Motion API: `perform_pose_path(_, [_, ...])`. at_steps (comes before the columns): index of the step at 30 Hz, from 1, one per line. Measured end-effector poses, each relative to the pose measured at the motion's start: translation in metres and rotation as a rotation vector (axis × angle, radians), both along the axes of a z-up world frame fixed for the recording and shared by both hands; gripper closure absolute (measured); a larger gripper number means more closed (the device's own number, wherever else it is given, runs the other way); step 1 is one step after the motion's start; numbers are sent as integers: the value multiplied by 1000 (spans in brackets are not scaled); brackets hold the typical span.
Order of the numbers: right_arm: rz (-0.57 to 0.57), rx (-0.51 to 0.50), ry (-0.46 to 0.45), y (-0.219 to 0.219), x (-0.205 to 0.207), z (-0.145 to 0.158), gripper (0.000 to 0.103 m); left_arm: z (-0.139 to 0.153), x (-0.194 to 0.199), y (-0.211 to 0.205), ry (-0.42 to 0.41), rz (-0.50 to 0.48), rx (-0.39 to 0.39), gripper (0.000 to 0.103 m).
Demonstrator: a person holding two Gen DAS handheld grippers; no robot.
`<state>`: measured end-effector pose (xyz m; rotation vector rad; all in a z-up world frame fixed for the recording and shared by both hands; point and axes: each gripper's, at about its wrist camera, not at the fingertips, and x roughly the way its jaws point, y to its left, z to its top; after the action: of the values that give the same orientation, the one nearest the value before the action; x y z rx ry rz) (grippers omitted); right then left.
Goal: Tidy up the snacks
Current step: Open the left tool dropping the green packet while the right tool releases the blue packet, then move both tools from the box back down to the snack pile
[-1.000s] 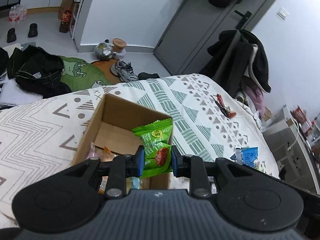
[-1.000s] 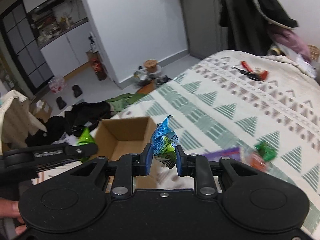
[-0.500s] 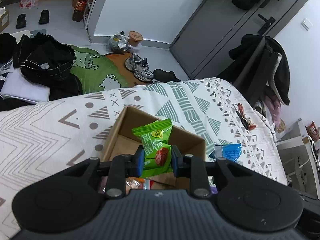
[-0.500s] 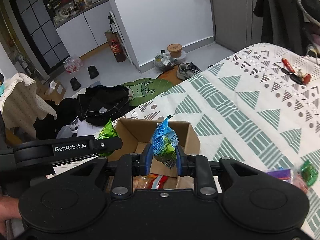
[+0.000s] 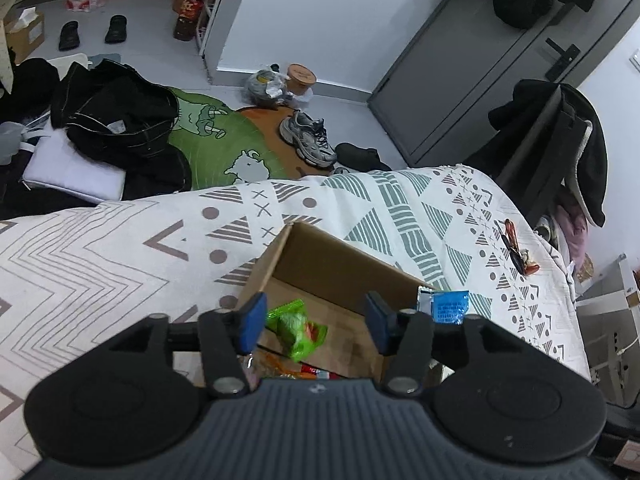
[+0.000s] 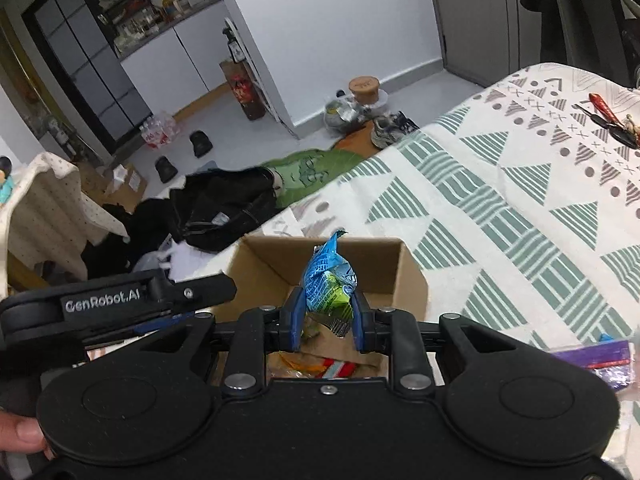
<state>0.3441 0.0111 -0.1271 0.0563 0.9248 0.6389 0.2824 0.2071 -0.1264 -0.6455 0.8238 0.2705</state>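
An open cardboard box (image 5: pixel 340 256) (image 6: pixel 404 268) sits on the patterned bedspread. My left gripper (image 5: pixel 314 322) hovers over it with its jaws opening. The green snack packet (image 5: pixel 298 328) lies loose in the box below the pads, touching neither. Several other wrappers (image 5: pixel 288 366) lie on the box floor. My right gripper (image 6: pixel 326 318) is shut on a blue and green snack packet (image 6: pixel 328 280) just above the box's near side. That same blue packet (image 5: pixel 450 306) shows at the box's right edge in the left wrist view. The left gripper's body (image 6: pixel 120 300) reaches in from the left.
A purple wrapper (image 6: pixel 596 360) lies on the bedspread (image 6: pixel 520 208) to the right. Keys with a red fob (image 5: pixel 518 254) rest further back on the bed. Clothes, shoes and a green rug (image 5: pixel 224 140) cover the floor beyond. A chair draped in dark clothes (image 5: pixel 560 140) stands at the right.
My left gripper opened and the green packet dropped out of its pads into the box. Both grippers moved closer over the box; the right one still grips its blue packet.
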Motion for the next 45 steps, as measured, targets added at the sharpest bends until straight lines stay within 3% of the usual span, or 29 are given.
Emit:
perform_pose_path(2, [4,2,-14,3,1,0,72,3,-2,0,-2,8,7,39])
perform_pose_path(4, [4,-43,-37,4,-2,1,55,5,-5,0,-4,20,15,33])
perform_pose_path(10, [-19,-37,-28,-22,-9,9,51,12,-12,-8,5,49,48,19])
perform_pose_path(13, [-37,-42,-26,-36,-13,12,47,15,-15,-15,21,48,58,18])
perform_pose_path(16, [-60,-45,-31,-53,-17,16,40,19,-19,-24,21,42,68,17])
perform_pose_path(19, [-81,-41,-38,-70,-23,21,30,24,-23,-35,22,39,84,10])
perform_pose_path(23, [-108,-29,-47,-94,-29,29,26,31,-29,-56,9,36,101,1])
perform_pose_path(27, [-151,-8,-59,-124,-37,36,14,38,-33,-77,-8,22,103,0])
perform_pose_path(33, [-230,-29,-66,-167,-47,34,9,47,-38,-112,-20,-22,125,0])
perform_pose_path(45, [-322,19,0,-233,-60,23,8,53,-49,-178,-15,-69,184,0])
